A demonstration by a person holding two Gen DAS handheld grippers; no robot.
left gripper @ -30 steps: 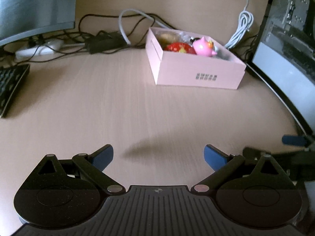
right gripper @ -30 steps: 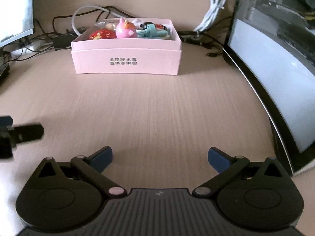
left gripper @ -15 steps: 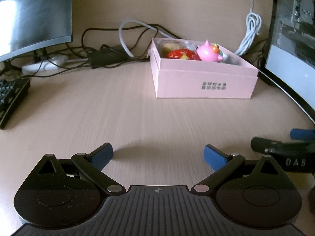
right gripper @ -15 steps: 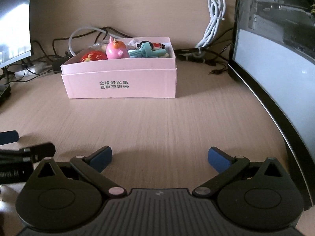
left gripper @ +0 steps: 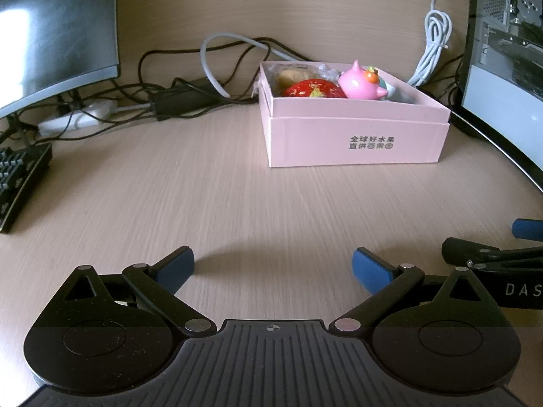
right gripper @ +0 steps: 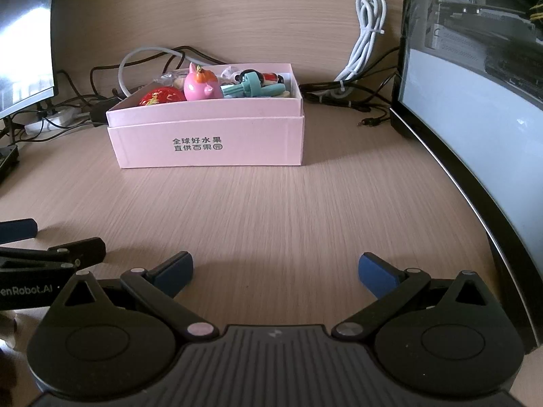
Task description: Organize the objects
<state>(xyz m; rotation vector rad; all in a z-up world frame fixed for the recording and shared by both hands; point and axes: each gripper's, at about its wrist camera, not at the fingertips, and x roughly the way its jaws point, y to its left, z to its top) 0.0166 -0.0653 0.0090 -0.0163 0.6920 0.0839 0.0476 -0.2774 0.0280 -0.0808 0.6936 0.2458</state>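
A pink cardboard box (left gripper: pixel 356 135) (right gripper: pixel 207 142) stands on the wooden desk, far ahead of both grippers. Inside it lie a pink pig figure (left gripper: pixel 361 81) (right gripper: pixel 200 84), a red strawberry toy (left gripper: pixel 312 89) (right gripper: pixel 161 96), a teal toy (right gripper: pixel 253 86) and other small items. My left gripper (left gripper: pixel 273 269) is open and holds nothing, low over the bare desk. My right gripper (right gripper: pixel 275 269) is likewise open, with nothing between its fingers. Each gripper's side shows at the edge of the other's view.
A curved monitor (right gripper: pixel 475 118) stands along the right, another monitor (left gripper: pixel 51 34) at the back left. A keyboard (left gripper: pixel 20 183) lies at the left edge. Black and white cables (left gripper: pixel 210 81) and a power strip (left gripper: pixel 73 118) run behind the box.
Both grippers have drawn back and dropped lower over the desk, so the box looks farther off and more side-on. Both stayed open.
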